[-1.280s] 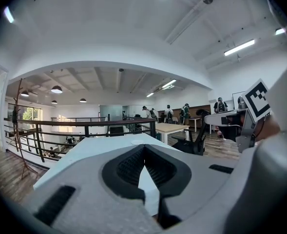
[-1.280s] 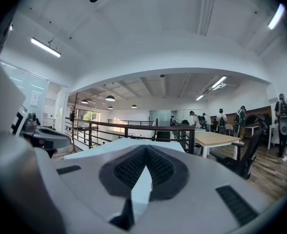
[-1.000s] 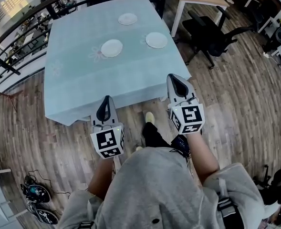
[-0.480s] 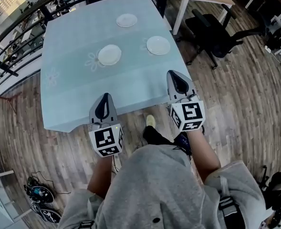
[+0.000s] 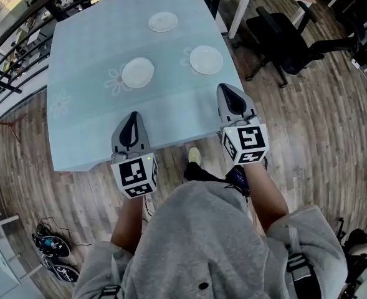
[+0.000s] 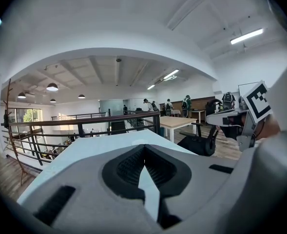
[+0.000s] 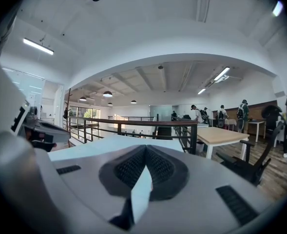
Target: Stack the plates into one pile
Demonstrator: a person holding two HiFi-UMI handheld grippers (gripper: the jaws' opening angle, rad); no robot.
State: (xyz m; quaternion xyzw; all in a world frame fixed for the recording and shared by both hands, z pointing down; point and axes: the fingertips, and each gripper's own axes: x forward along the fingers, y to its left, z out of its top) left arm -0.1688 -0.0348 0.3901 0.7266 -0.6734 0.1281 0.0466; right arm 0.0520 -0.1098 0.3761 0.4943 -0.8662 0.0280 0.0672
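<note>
A: Where were the plates (image 5: 138, 72)?
B: Spread apart on the table (image 5: 83, 117). The left gripper (image 5: 131, 122) and right gripper (image 5: 228, 93) were pressed together, empty; opening before reaching the nearest seemed wise

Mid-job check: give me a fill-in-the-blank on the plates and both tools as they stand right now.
1. The table carries ___ white plates: far plate, left plate, right plate.
2. The plates lie ___ from one another, none stacked.
3. The left tool and right tool both have their jaws ___, with nothing between them.
Missing words: three; apart; shut.
</note>
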